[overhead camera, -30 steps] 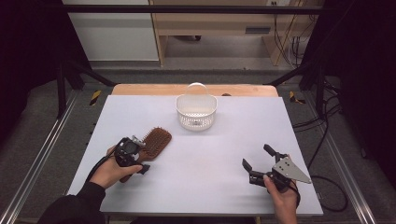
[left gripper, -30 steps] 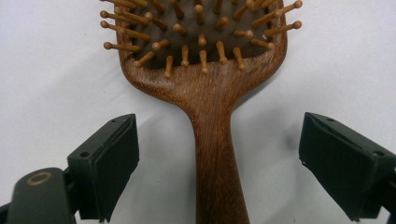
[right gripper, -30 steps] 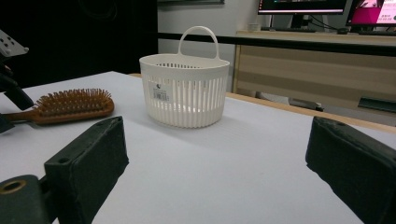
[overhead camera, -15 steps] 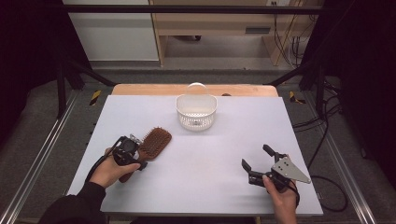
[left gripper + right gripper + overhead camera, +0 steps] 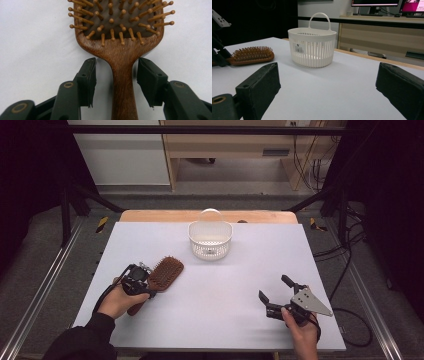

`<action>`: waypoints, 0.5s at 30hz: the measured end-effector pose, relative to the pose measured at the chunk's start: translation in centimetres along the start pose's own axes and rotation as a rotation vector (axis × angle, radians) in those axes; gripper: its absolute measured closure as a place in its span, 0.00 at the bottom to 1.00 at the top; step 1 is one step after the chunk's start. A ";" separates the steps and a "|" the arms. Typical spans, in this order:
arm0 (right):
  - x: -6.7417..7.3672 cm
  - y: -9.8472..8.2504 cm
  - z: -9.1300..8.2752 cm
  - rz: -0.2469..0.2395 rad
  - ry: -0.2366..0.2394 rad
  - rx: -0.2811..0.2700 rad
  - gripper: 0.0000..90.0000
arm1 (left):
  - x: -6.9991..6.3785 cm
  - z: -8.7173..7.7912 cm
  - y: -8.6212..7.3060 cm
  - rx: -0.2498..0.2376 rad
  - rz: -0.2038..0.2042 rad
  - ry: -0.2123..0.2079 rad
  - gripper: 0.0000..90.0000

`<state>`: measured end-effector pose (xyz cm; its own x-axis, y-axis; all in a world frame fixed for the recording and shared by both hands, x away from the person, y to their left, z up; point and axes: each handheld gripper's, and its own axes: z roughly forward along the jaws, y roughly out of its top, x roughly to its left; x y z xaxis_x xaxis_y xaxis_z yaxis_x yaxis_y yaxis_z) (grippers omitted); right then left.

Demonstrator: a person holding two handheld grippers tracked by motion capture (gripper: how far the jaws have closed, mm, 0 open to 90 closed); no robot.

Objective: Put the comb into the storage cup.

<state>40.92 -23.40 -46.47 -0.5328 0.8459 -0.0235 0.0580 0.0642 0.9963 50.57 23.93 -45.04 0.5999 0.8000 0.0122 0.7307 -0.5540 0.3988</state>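
The brown wooden paddle hairbrush (image 5: 120, 37) lay bristles-up on the white worktop (image 5: 225, 290). The left gripper (image 5: 116, 75), held low, had its jaws closing astride the handle, gaps remaining. The right gripper (image 5: 275, 292) was rested wide open, empty.

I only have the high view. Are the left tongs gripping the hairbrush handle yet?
Observer: Not yet. The left tongs have just been closing around the handle, but a gap shows on each side.
Operator: Bristles up or down?
Observer: Up, as the left gripper view shows.
Operator: Where do the right tongs point?
Observer: The right tongs point at the white basket, wide open, with nothing between them.
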 end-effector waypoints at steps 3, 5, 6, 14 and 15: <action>0.0 0.0 0.0 0.000 0.001 0.000 0.06 | -0.2 0.0 0.1 0.007 0.011 0.005 0.59; 0.0 0.0 0.0 -0.001 0.001 0.001 0.06 | -0.2 0.0 0.1 0.010 0.017 0.005 0.60; 0.1 0.0 0.0 -0.001 0.001 0.001 0.06 | -0.3 0.0 0.1 0.010 0.016 0.004 0.61; -0.1 0.0 0.0 0.020 0.009 -0.004 0.06 | -0.3 0.0 0.1 0.005 0.016 0.004 0.65; -0.1 0.0 0.0 0.019 0.008 -0.005 0.06 | -0.3 0.0 0.1 0.002 0.018 0.004 0.67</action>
<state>40.97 -23.45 -46.51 -0.5385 0.8426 -0.0035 0.0642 0.0452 0.9969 50.47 23.66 -45.04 0.6113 0.7911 0.0231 0.7208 -0.5686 0.3964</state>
